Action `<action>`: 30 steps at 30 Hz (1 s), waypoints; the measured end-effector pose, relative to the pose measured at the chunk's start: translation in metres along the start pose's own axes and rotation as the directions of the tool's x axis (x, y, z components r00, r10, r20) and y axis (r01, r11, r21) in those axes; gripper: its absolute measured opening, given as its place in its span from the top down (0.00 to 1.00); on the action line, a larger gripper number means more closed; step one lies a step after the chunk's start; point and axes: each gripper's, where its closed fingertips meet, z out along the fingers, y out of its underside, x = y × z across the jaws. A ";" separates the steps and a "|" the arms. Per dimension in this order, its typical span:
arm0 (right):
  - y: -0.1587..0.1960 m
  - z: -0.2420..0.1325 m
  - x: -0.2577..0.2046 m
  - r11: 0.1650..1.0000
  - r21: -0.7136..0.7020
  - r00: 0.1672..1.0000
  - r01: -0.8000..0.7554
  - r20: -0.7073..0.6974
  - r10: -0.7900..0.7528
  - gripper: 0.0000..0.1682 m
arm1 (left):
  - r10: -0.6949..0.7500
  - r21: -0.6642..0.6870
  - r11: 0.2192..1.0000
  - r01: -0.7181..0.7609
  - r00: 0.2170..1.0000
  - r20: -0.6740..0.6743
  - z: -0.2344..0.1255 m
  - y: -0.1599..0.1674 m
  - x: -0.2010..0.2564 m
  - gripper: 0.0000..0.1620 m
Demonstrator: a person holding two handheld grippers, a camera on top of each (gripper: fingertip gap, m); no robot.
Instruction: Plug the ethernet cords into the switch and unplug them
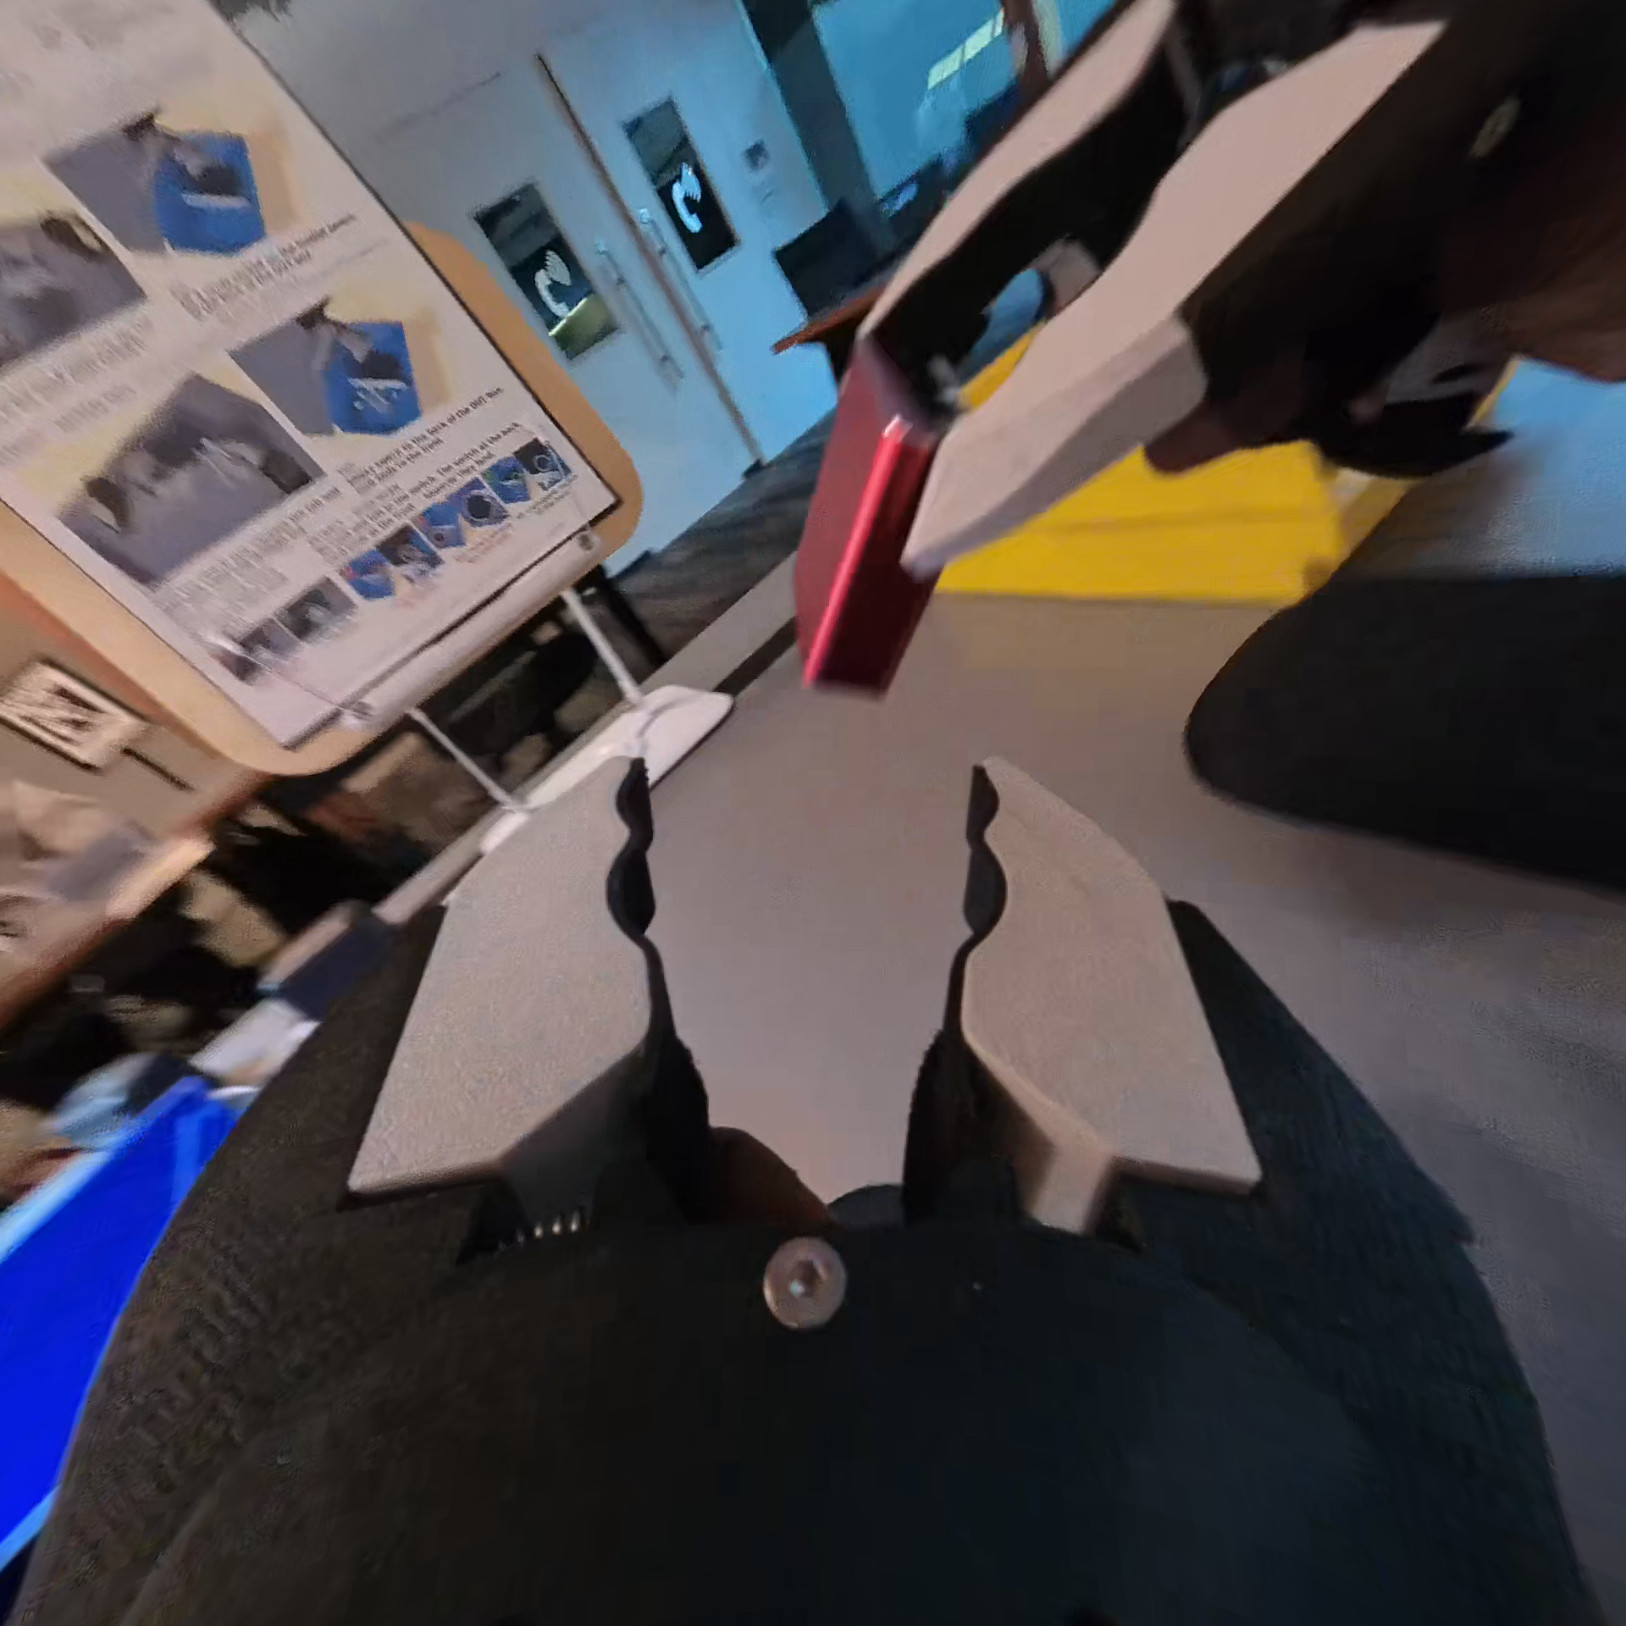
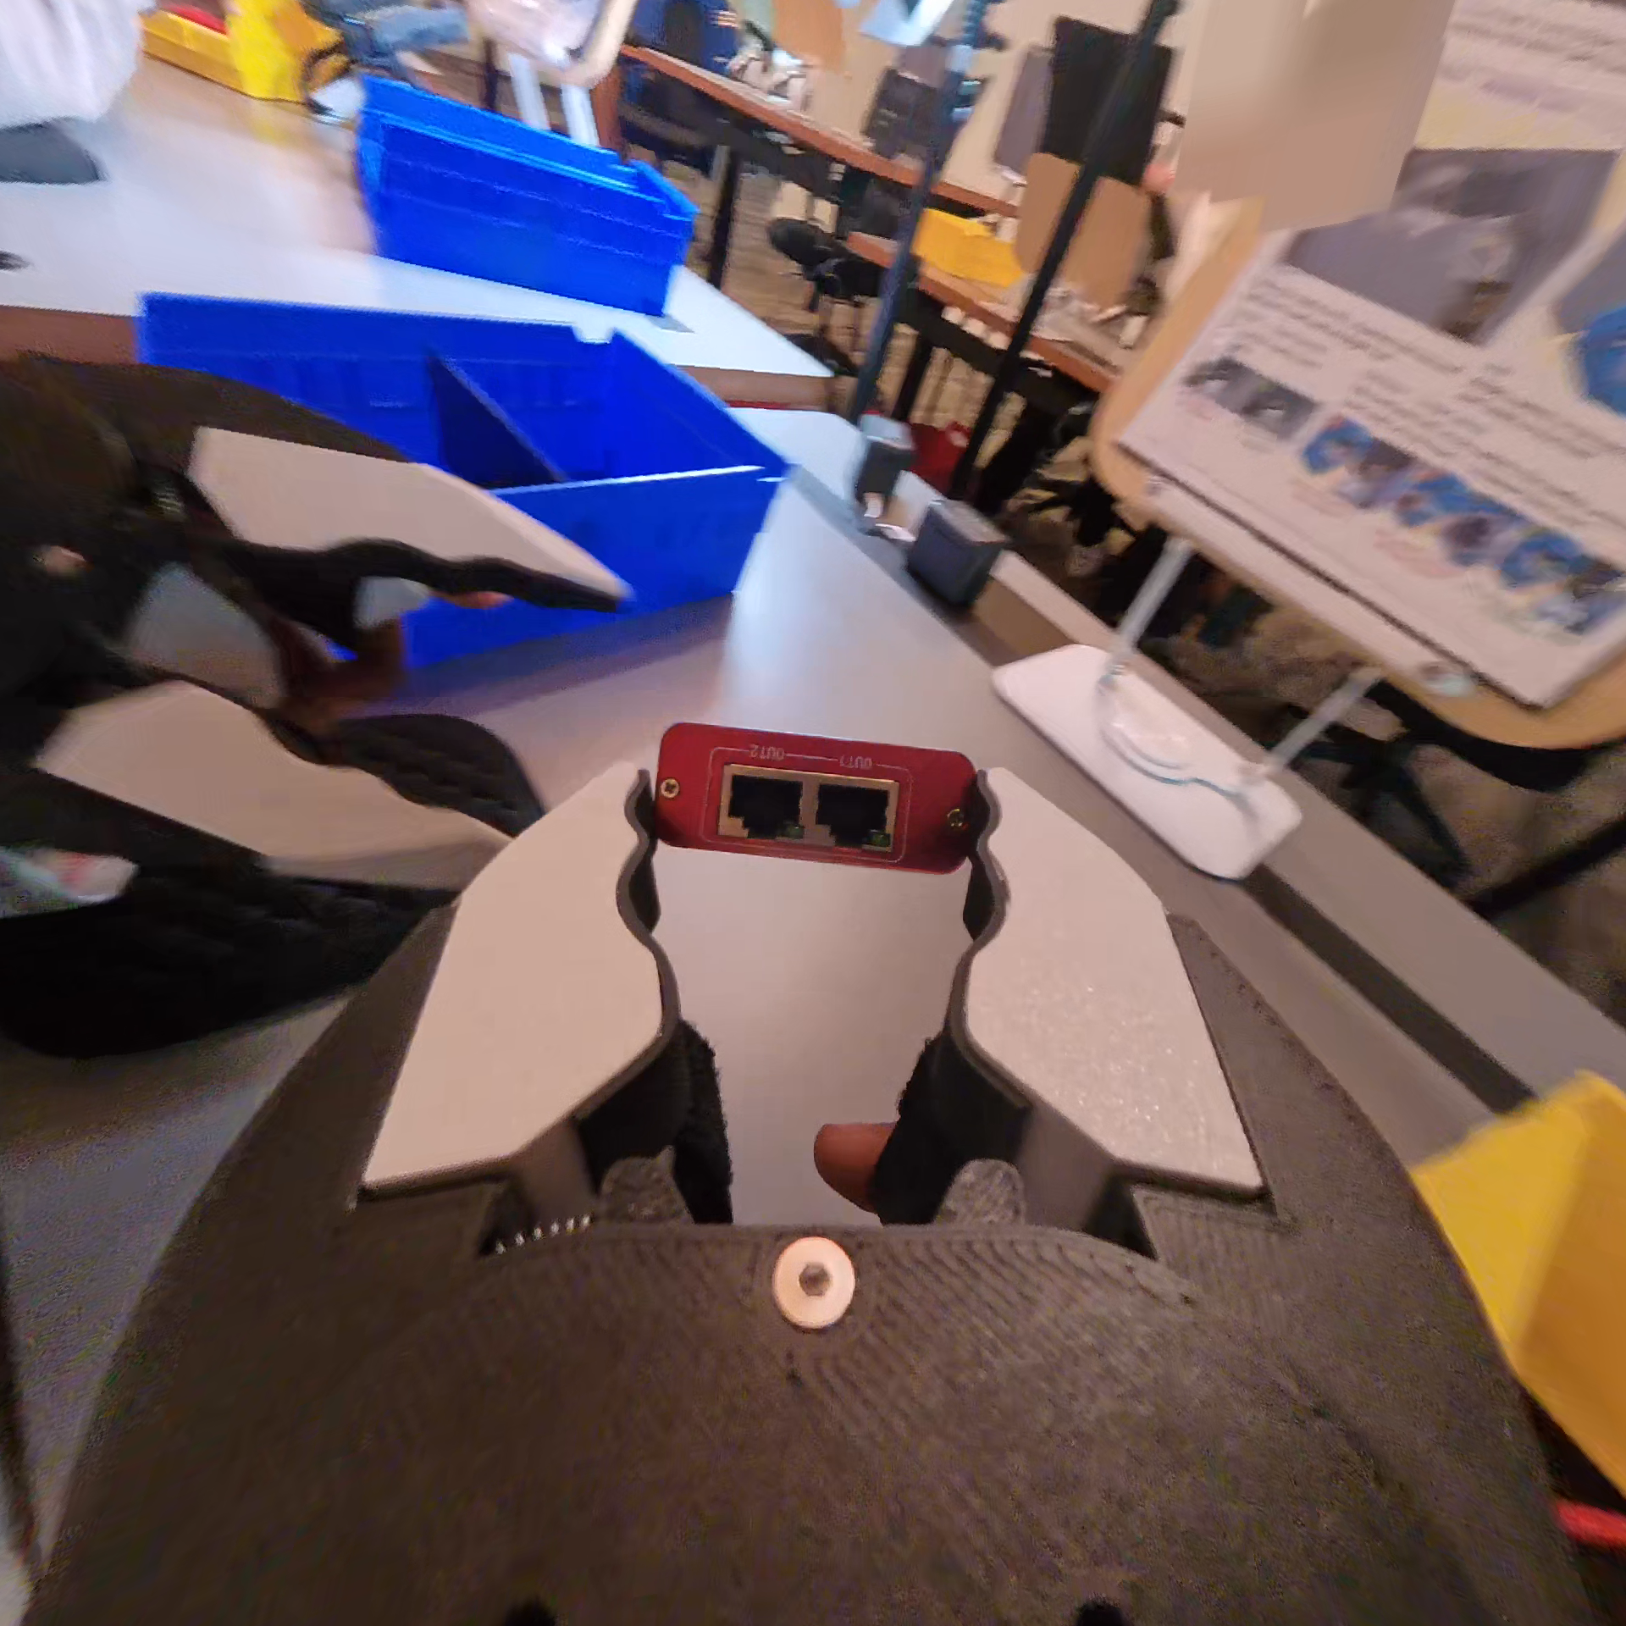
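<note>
The switch [image 2: 814,796] is a small red metal box with two empty ethernet ports facing the right wrist camera. My right gripper [image 2: 809,792] is shut on it, one fingertip on each short end, and holds it above the grey table [image 2: 836,633]. In the left wrist view the right gripper [image 1: 906,440] comes in from the upper right with the red switch [image 1: 853,563] hanging tilted in it. My left gripper [image 1: 809,783] is open and empty over the table, a little short of the switch. It also shows at the left of the right wrist view [image 2: 545,704]. No ethernet cord shows in either view.
Two blue bins [image 2: 563,422] [image 2: 510,194] stand to the left. A yellow bin [image 1: 1144,519] sits behind the switch and shows again in the right wrist view [image 2: 1540,1232]. An instruction board [image 1: 264,396] on a white stand [image 2: 1144,748] stands at the table edge. A small dark box [image 2: 955,550] is nearby.
</note>
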 end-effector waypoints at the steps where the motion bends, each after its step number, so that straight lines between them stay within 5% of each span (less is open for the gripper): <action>1: -0.001 -0.011 0.022 1.000 -0.005 0.999 0.002 -0.048 -0.003 0.59 | -0.089 0.037 0.995 0.090 0.996 -0.026 -0.002 -0.003 -0.003 0.57; 4: 0.010 -0.048 0.109 0.995 -0.096 0.968 -0.020 -0.252 -0.005 0.59 | -0.359 0.124 0.919 0.375 0.924 -0.131 -0.010 -0.012 -0.015 0.57; 7: 0.051 -0.081 0.202 0.956 -0.243 0.896 -0.164 -0.442 0.042 0.59 | -0.580 0.175 0.759 0.627 0.774 -0.254 -0.018 -0.021 -0.030 0.57; 9: 0.086 -0.091 0.247 0.907 -0.305 0.856 -0.291 -0.506 0.105 0.59 | -0.650 0.188 0.679 0.710 0.700 -0.295 -0.022 -0.022 -0.039 0.58; 12: 0.139 -0.088 0.287 0.809 -0.367 0.818 -0.459 -0.531 0.223 0.59 | -0.653 0.194 0.680 0.707 0.704 -0.278 -0.022 -0.019 -0.044 0.58; 19: 0.226 -0.064 0.311 0.574 -0.599 0.818 -0.558 -0.516 0.255 0.59 | -0.600 0.164 0.749 0.642 0.762 -0.243 -0.019 -0.016 -0.040 0.58; 30: 0.247 -0.065 0.311 0.401 -0.723 0.826 -0.563 -0.502 0.256 0.58 | -0.570 0.149 0.784 0.603 0.794 -0.210 -0.019 -0.011 -0.042 0.58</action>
